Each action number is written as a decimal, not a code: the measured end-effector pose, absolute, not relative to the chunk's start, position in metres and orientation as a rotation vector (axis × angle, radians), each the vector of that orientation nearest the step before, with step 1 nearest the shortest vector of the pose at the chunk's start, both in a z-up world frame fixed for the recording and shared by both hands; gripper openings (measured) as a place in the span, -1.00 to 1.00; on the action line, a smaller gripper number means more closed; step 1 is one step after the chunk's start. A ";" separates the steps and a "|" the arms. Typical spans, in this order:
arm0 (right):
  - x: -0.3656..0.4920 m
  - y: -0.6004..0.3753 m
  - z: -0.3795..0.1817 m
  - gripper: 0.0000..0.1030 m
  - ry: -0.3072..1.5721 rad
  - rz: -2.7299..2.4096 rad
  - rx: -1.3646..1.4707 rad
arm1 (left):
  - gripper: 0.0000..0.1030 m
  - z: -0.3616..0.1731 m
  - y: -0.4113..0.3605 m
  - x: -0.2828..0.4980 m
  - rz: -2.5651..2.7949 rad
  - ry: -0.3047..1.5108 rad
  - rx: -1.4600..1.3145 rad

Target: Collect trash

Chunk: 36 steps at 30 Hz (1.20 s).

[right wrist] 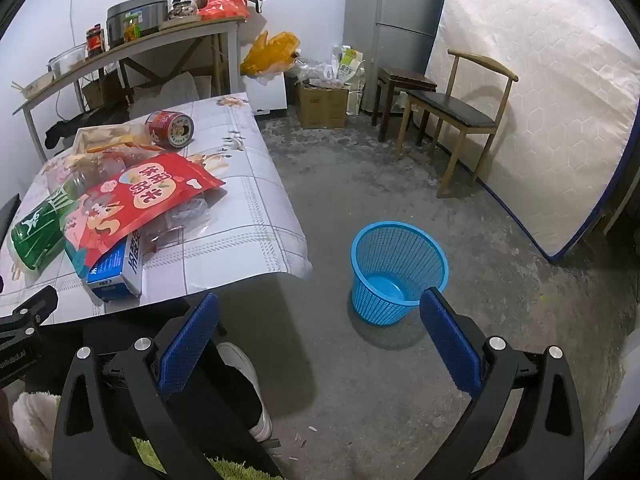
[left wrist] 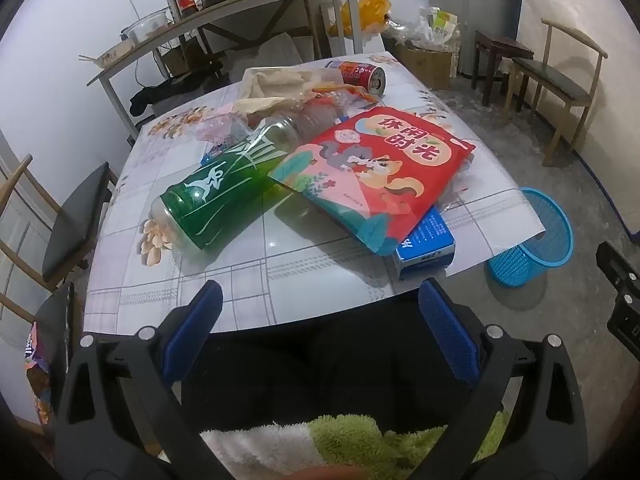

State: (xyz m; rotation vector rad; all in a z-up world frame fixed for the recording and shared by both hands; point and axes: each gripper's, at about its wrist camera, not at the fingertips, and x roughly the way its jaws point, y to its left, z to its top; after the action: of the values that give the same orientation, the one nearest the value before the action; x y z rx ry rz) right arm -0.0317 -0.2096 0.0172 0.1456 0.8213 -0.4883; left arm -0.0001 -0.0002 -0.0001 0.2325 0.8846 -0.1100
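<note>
Trash piled on the checked-cloth table (left wrist: 248, 264), both claws empty.
Left gripper (left wrist: 320, 300) and right gripper (right wrist: 320, 312) gape wide; green plastic bottle (left wrist: 216, 196) and red snack bag (left wrist: 380, 168) at twelve o'clock, blue mesh plastic bin (right wrist: 396, 268) on floor at three.

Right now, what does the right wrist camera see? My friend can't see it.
The open right gripper hangs over the floor near a blue basket. To its left, a table holds a red snack bag, green bottle and red can.
</note>
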 end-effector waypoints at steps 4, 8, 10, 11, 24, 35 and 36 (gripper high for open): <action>-0.032 -0.209 0.018 0.90 0.821 -0.487 0.142 | 0.84 0.001 0.000 -0.002 -0.114 0.882 0.231; -0.032 -0.210 0.018 0.90 0.822 -0.489 0.146 | 0.84 -0.003 -0.001 -0.003 -0.116 0.889 0.230; -0.032 -0.210 0.018 0.90 0.823 -0.489 0.146 | 0.84 -0.003 -0.002 -0.004 -0.116 0.892 0.230; -0.031 -0.210 0.018 0.90 0.823 -0.489 0.146 | 0.84 -0.002 -0.002 -0.003 -0.114 0.894 0.230; -0.029 -0.210 0.019 0.90 0.823 -0.485 0.144 | 0.84 -0.010 -0.001 0.000 -0.131 0.914 0.228; -0.029 -0.209 0.019 0.90 0.822 -0.480 0.144 | 0.84 -0.010 -0.001 0.000 -0.133 0.919 0.228; -0.028 -0.209 0.017 0.90 0.822 -0.480 0.144 | 0.84 -0.011 -0.001 0.000 -0.133 0.918 0.228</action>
State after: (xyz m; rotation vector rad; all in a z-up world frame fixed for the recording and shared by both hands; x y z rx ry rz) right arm -0.0284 -0.2091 0.0172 0.1443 0.8221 -0.4802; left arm 0.0004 -0.0006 -0.0105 0.2282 0.9185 -0.1327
